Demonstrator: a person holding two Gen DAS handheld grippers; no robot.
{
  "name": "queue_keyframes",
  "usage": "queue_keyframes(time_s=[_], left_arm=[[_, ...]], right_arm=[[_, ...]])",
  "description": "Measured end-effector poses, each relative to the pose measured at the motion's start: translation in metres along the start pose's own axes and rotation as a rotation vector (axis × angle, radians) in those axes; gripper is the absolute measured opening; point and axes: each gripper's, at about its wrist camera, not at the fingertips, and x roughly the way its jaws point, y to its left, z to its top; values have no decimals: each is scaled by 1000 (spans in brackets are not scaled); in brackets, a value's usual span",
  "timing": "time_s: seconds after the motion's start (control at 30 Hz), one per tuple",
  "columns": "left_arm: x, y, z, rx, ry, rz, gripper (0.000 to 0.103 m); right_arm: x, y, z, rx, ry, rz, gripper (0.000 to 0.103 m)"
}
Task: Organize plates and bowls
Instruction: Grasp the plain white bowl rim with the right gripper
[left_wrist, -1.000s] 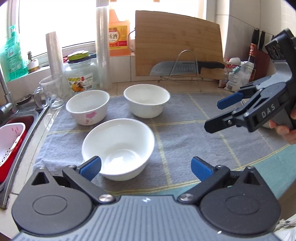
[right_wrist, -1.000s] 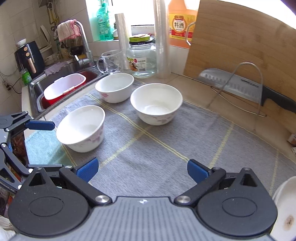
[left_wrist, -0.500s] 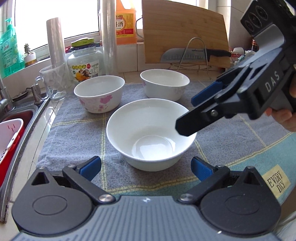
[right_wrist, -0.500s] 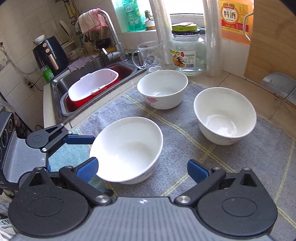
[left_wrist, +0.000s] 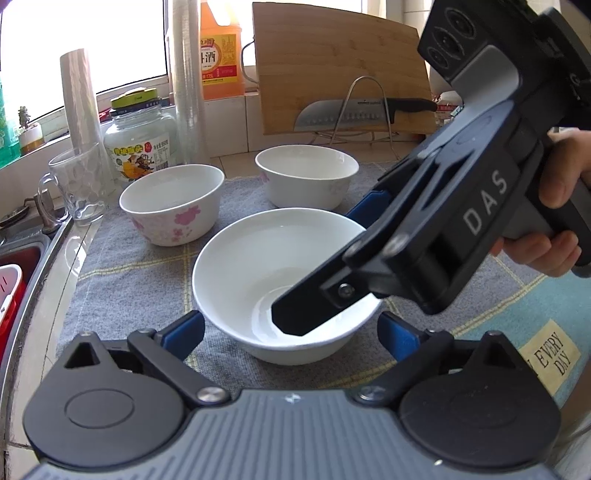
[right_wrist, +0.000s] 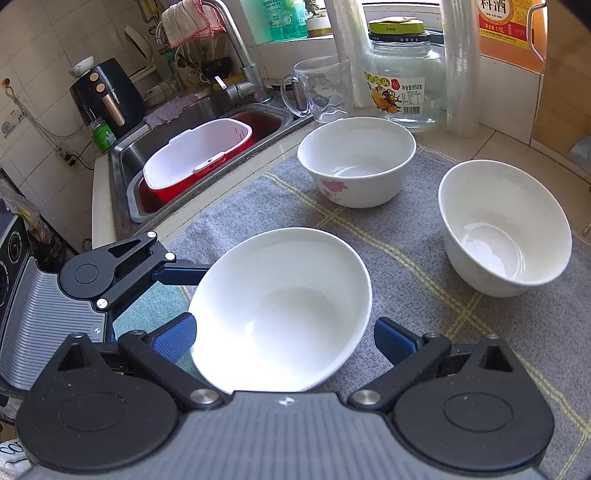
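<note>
Closing my left gripper (left_wrist: 291, 334) around the near bowl (left_wrist: 258, 280), pads not yet touching; right gripper (right_wrist: 284, 341) stood wide around it too. Feared both tools colliding, tipping the bowl.

Bright window (left_wrist: 81, 40) at upper left, daylight washing the sill. Tiled wall (right_wrist: 40, 107) at left behind a steel sink (right_wrist: 125, 173) with a tall tap (right_wrist: 236, 48). Wooden cutting board (left_wrist: 332, 70) leans at upper centre; grey checked cloth (left_wrist: 140, 280) covers the counter.
</note>
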Motion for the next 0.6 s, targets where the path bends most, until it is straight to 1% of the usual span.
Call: queue_keyframes(time_s=[0.17,0.27,0.37,0.6], left_arm=[[1,3,0,-15,-1,-6,92],[1,3,0,-17,-2,-13,91],[0,3,1,-12,-7,-17,89],[0,0,4,-4,-4,-15,89]], right_arm=[[2,-1,3,15,-8,18,103],[2,-1,3,21,-12,41,103],[1,-1,3,23,-13,42,103],[1,1,4,18,-7,33,103]])
